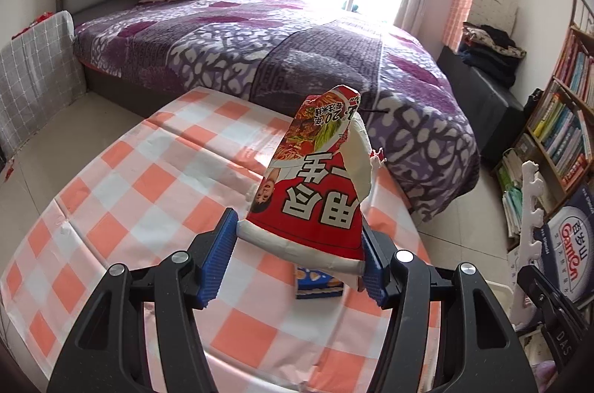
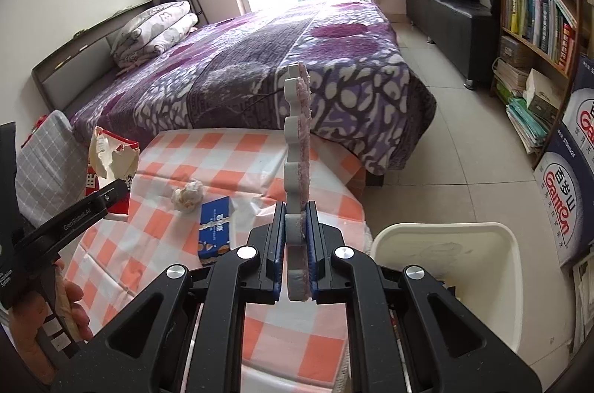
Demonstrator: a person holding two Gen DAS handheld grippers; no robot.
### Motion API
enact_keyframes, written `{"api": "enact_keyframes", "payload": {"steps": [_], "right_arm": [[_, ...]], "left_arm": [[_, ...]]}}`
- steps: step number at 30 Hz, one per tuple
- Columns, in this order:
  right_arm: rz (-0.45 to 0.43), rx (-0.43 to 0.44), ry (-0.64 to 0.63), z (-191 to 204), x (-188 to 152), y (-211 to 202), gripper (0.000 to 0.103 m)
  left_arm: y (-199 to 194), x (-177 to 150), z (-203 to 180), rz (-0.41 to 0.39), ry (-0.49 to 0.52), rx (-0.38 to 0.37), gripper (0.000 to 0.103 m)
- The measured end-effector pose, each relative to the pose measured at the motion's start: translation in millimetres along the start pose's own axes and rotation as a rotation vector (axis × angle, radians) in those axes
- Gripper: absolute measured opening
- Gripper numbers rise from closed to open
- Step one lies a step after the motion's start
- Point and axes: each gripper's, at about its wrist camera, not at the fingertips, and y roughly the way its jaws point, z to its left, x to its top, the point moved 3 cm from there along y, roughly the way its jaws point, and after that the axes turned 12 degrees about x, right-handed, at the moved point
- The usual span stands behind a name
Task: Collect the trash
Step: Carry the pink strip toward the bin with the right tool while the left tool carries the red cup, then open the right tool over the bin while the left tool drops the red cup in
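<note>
Left claw (image 1: 299,261): clamped on the torn red-and-white paper noodle cup (image 1: 315,192), lifted over the orange-checked desk (image 1: 130,177); crushed rim may slip
Right claw (image 2: 296,246): pinching the grey-and-pink toothed foam strip (image 2: 297,133); tall, could snag
White plastic bin (image 2: 445,266): right of desk edge; open approach
Left behind: crumpled white paper ball (image 2: 188,194), blue cardboard box (image 2: 215,226)

Blue box (image 1: 318,282): mostly hidden behind cup (image 1: 315,185) in left view, only a corner shows. Cup (image 2: 111,166) in right view: lower part covered by left gripper's (image 2: 128,188) arm, print unreadable. Foam piece (image 1: 529,229) in left view: bottom end behind right gripper's body. Bin (image 2: 445,281): near rim cut by gripper frame. Hand (image 2: 44,315): partly cut by left edge. Book spines too small to read.
</note>
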Motion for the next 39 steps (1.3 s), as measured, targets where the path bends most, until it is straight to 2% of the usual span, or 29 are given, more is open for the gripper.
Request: {"api": "enact_keyframes", "payload": {"steps": [8,19,22,24,34,39], "right_arm": [[-0.026,-0.054,0.059,-31.3,0.3,-21.4,0.01],[-0.018,-0.13,0.221,-85.2,-4.7,-41.5,0.012],[-0.029,-0.145,0.255,-98.9,-7.3,-49.4,0.018],[-0.044,-0.158,0.277,-106.5,-9.0,-55.7,0.039],[-0.097,-0.221,0.345,-145.2,-14.4,-88.1,0.049],[-0.124,-0.25,0.376,-163.3,-15.8,-103.6,0.059]], "left_arm": [[-10.1,-8.7,-29.9,-0.003,0.04,-0.042,0.059],[-23.6,-28.5,-76.6,-0.002,0.133,-0.107,0.06],[-27.6,-34.8,-90.9,-0.003,0.158,-0.125,0.06],[-29.3,-38.4,-99.3,-0.002,0.172,-0.138,0.06],[-42.7,-64.1,-152.3,0.002,0.265,-0.205,0.06],[-50.4,-82.3,-178.4,0.003,0.33,-0.232,0.06]]}}
